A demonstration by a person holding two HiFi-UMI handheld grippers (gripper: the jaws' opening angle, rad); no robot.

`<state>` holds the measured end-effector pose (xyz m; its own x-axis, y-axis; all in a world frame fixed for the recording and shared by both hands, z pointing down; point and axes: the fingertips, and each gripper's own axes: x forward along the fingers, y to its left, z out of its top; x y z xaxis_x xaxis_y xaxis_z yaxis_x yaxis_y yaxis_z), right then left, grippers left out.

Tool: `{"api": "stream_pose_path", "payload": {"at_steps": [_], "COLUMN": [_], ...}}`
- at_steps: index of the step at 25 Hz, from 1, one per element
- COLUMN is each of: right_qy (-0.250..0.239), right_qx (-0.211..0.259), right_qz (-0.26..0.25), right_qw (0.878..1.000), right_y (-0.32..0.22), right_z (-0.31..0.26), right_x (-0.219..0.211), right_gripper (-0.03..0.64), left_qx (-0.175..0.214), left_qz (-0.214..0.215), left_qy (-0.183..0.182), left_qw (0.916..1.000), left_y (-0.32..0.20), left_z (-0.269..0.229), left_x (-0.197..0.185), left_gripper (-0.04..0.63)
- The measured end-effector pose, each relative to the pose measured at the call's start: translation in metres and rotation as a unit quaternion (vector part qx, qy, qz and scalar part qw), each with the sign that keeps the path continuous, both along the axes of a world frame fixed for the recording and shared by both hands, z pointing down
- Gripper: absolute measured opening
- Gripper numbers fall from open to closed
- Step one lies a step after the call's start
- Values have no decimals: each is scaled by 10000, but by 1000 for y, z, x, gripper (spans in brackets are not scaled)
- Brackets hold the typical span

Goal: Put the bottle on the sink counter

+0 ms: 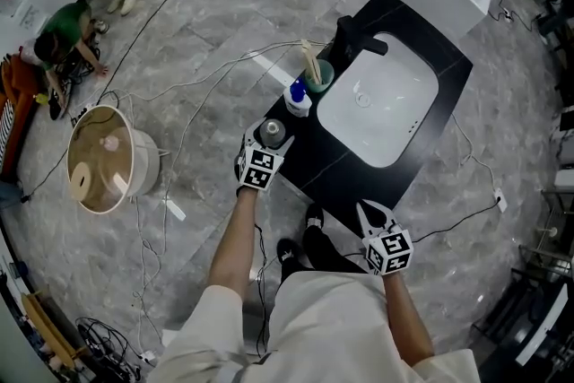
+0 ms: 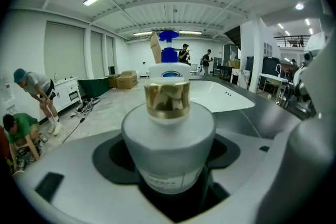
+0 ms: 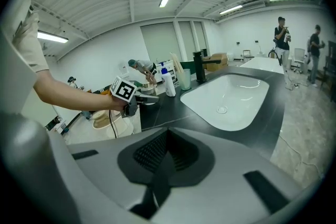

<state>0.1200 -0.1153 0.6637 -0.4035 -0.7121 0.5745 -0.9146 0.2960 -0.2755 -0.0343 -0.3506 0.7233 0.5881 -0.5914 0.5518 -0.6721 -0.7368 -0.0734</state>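
Note:
A frosted white bottle [image 2: 168,139] with a gold cap sits between the jaws of my left gripper [image 2: 169,192], which is shut on its body. From the head view, that bottle [image 1: 272,133] is over the left corner of the black sink counter [image 1: 336,170], and the left gripper [image 1: 264,146] reaches in from the floor side. I cannot tell whether the bottle rests on the counter. My right gripper [image 1: 374,213] hovers at the counter's near edge, shut and holding nothing. In its own view the right gripper [image 3: 161,168] points along the counter toward the white basin [image 3: 228,99].
A white bottle with a blue cap [image 1: 299,96], a green cup holding sticks [image 1: 317,73] and a black faucet [image 1: 357,35] line the counter's far left side beside the basin [image 1: 377,108]. A round bin [image 1: 102,159] and cables lie on the floor. People crouch at the far left [image 1: 63,36].

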Motion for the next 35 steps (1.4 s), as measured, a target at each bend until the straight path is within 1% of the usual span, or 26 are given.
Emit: {"api": "stream_pose_path", "payload": {"at_steps": [7,14,22,27,31,35], "right_qy": [4,42,105,108,111,70], "right_qx": [-2,3,18,39,61,107], "right_qz": [-16,82,108,101,108,120], "right_qw": [10000,10000,9999,9999,9999,9998], "right_y": [2,5,8,11,12,11], "right_z": [1,0,1,0,-1,-2], "right_x": [-3,2,3,1,-1,-6], "right_gripper": [5,5,5,5,5,5], "left_qx": [-53,-126,-222,-241,-183,-189], "left_qz": [143,145,87,-25,-19,-103], "left_qy": [-209,-348,-424,-342,-287,-251], "left_qw": [9997,9992,9988,9991,9994,9995], "left_y": [1,1,-2,-2,1,8], "left_z": [5,9,12,8,2,0], "left_x": [3,2,2,-2,-2,-7], "left_gripper": [341,342,345,371,374,374]}}
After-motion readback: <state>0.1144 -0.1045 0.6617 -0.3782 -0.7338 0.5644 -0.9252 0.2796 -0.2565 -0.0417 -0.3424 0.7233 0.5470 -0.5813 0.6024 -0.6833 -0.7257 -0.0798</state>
